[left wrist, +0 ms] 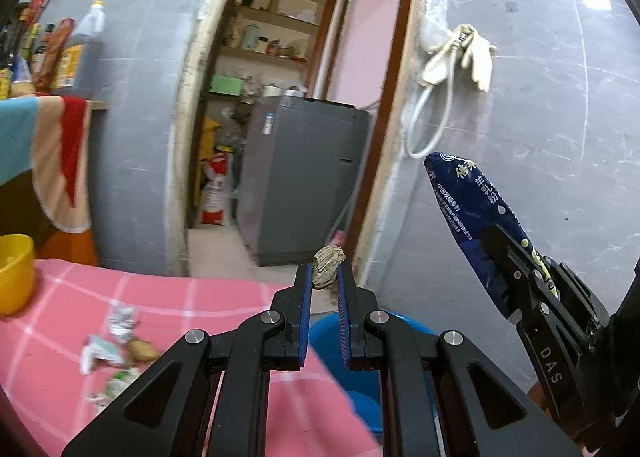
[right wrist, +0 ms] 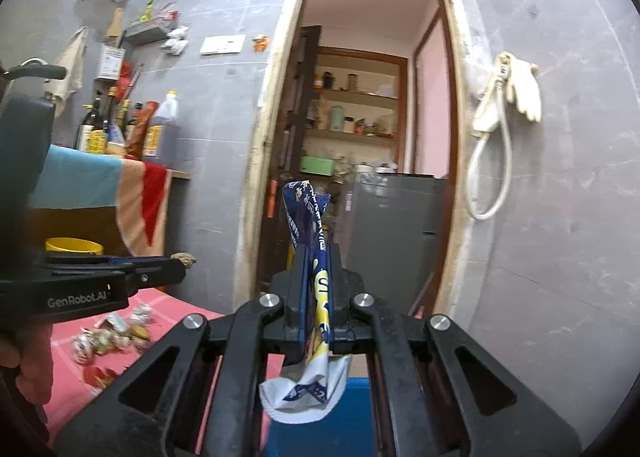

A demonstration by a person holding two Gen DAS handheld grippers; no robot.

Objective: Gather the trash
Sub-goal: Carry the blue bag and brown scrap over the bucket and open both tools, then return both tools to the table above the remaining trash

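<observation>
The grey wall [right wrist: 560, 217] fills the space ahead of both tongs, with a doorway [right wrist: 360, 57] straight in front; through it stand a grey cabinet [left wrist: 304, 177] and shelves [right wrist: 356, 117] of jars. A white hose [right wrist: 492, 161] and gloves [right wrist: 524, 89] hang on the wall to the right of the doorway.

Below and to the left of both tongs lies the bench [left wrist: 208, 297] under a pink checked cloth. A blue bin [left wrist: 332, 341] sits just under the left tongs, past the cloth's edge; the right wrist view shows blue directly below its own tongs too. A striped towel [left wrist: 60, 161] hangs far left, bottles [right wrist: 120, 125] stand behind it, and a yellow cup [left wrist: 14, 273] rests on the bench's left end.

The right tongs [right wrist: 316, 269] are clamped tight on a blue packet [right wrist: 308, 213], which sticks up past the tips, its white and yellow end crumpled behind them. From the left wrist, these tongs sit to the right, the packet angled up and left.

The left tongs [left wrist: 324, 277] are nearly closed, pinching a small brownish scrap [left wrist: 328, 267] at the very tips, held in the air over the bench's edge.

More wrappers [left wrist: 116, 345] lie scattered on the cloth, below and left of the left tongs, well apart from either pair.
</observation>
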